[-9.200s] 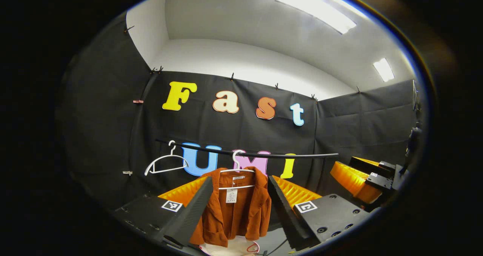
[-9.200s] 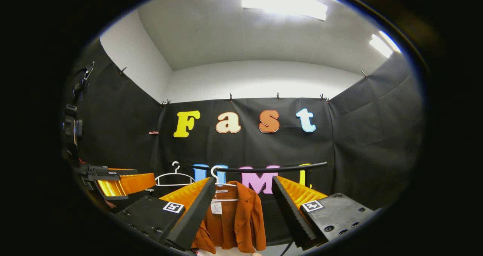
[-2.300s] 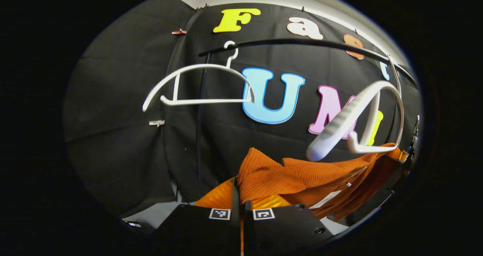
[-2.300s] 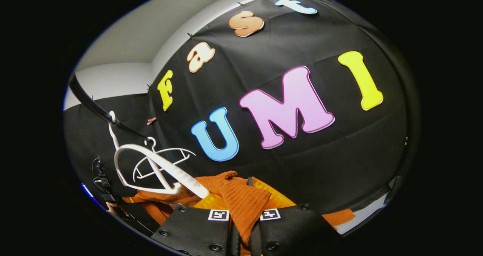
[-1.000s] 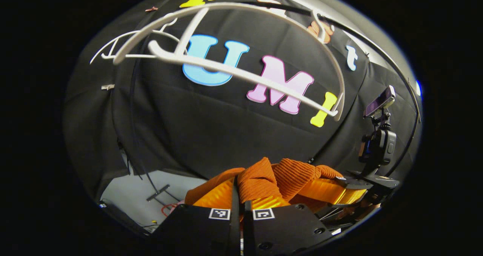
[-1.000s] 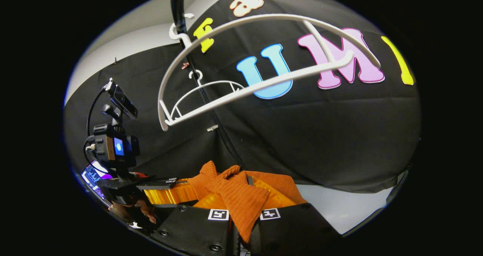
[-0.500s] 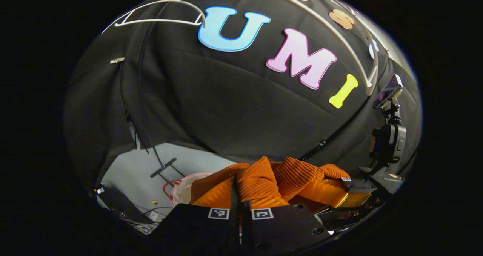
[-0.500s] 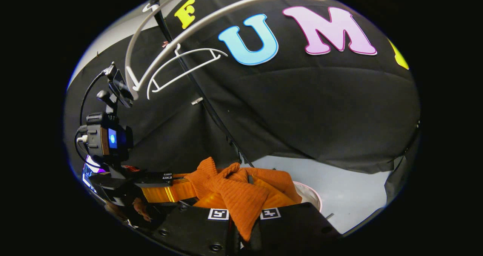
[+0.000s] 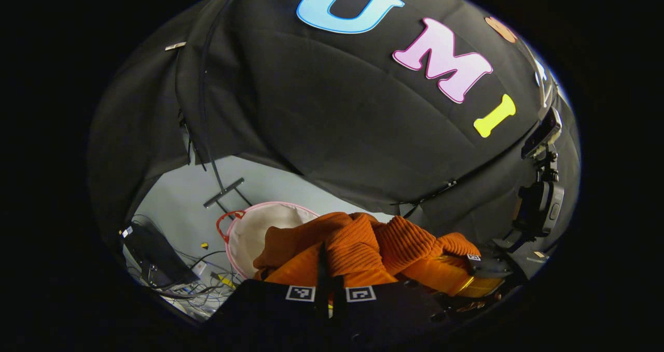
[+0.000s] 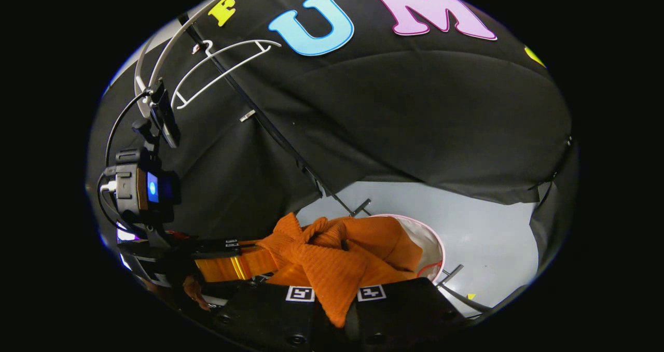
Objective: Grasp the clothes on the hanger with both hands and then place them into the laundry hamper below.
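Grey floor (image 9: 181, 207) below the black booth cloth carries a white, pink-rimmed laundry hamper (image 9: 249, 227), with loose cables (image 9: 176, 287) beside it. Left gripper (image 9: 329, 274) is clamped on a fold of the orange ribbed jacket (image 9: 363, 238); right gripper (image 10: 334, 295) likewise pinches its own fold. Bunched between them, the jacket hangs just over the hamper mouth, an empty white hanger (image 10: 218, 67) overhead.
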Demonstrator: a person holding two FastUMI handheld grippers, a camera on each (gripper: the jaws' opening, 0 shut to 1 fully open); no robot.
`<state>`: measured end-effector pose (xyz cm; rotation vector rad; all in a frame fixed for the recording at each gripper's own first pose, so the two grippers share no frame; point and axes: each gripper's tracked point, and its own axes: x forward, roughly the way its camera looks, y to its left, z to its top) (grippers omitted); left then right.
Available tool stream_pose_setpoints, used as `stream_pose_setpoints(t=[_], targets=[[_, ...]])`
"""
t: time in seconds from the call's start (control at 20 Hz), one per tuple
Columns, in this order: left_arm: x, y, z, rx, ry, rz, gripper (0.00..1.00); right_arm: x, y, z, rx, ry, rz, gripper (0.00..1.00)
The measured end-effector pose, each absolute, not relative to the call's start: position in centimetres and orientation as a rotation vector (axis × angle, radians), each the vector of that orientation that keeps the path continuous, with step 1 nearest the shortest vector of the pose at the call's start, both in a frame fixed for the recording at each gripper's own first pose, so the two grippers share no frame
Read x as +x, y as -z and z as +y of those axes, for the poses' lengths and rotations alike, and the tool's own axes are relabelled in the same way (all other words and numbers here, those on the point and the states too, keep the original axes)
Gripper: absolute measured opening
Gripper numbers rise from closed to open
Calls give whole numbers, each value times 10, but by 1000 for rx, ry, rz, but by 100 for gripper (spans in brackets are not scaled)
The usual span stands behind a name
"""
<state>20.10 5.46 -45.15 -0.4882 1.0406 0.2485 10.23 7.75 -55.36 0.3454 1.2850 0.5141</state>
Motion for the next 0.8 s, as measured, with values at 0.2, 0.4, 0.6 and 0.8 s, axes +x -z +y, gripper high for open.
stream_pose_setpoints(t=[0.2, 0.4, 0.6, 0.8], targets=[[185, 454, 68, -381, -330, 1137, 37, 99, 574, 52, 200, -476, 1322, 77], [182, 450, 66, -417, -328, 1131, 95, 90, 577, 45, 205, -460, 1342, 99], [176, 453, 74, -428, -349, 1120, 96, 92, 576, 42, 214, -453, 1332, 99], [171, 448, 70, -429, -334, 1115, 96, 91, 568, 42, 219, -446, 1316, 99]])
